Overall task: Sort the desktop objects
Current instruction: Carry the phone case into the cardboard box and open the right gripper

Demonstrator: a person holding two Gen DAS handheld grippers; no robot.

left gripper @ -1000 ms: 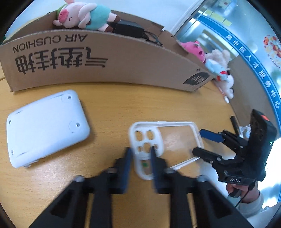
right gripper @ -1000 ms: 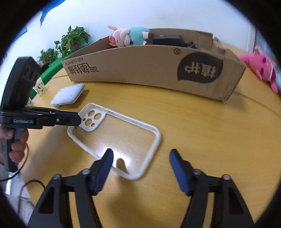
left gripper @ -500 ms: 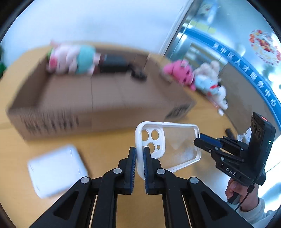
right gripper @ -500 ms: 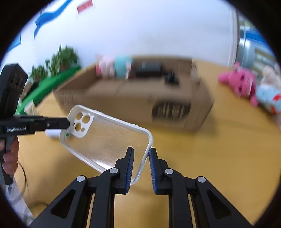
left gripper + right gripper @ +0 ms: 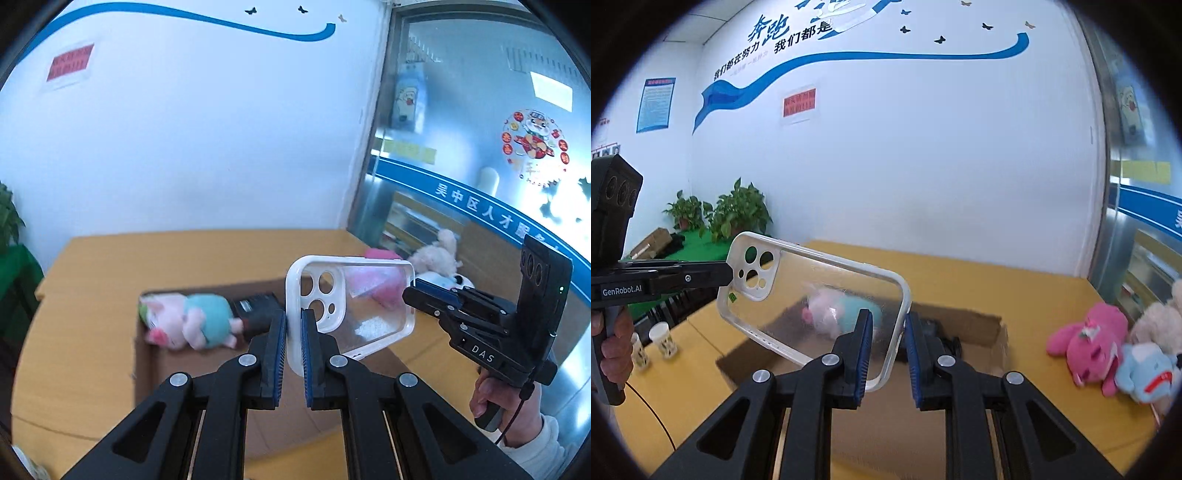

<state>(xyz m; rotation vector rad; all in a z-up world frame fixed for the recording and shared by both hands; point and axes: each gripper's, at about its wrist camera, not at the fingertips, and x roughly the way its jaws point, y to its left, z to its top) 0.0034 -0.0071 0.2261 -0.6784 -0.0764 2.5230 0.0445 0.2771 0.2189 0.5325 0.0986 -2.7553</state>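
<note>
- Phone case (image 5: 369,306), clear back with a white rim, is hanging in the air between both grippers, above the open cardboard box (image 5: 964,325) on the yellow table (image 5: 1052,295).
- We are noting the left gripper (image 5: 293,332) closed tight on the case's white edge at the camera-cutout end; the blue pads (image 5: 306,354) are pressing on both sides of the rim.
- We are seeing the right gripper (image 5: 888,354) clamped on the opposite short end; from its own view the rim is sitting between the two blue pads, and in the left view its fingertips are meeting the case's far edge.
- A hand (image 5: 491,402) is gripping the right tool's handle; another hand (image 5: 613,350) is holding the left tool.
- Inside the box a pig plush (image 5: 188,325) in a teal shirt is lying on its side, with a black adapter (image 5: 255,310) just beside it.
- We are spotting a pink plush (image 5: 1089,343) and a light blue plush (image 5: 1145,373) lying together on the table, right of the box.
- Two small cups (image 5: 663,339) are standing near the table's left edge; potted plants (image 5: 735,210) are sitting against the wall behind.
</note>
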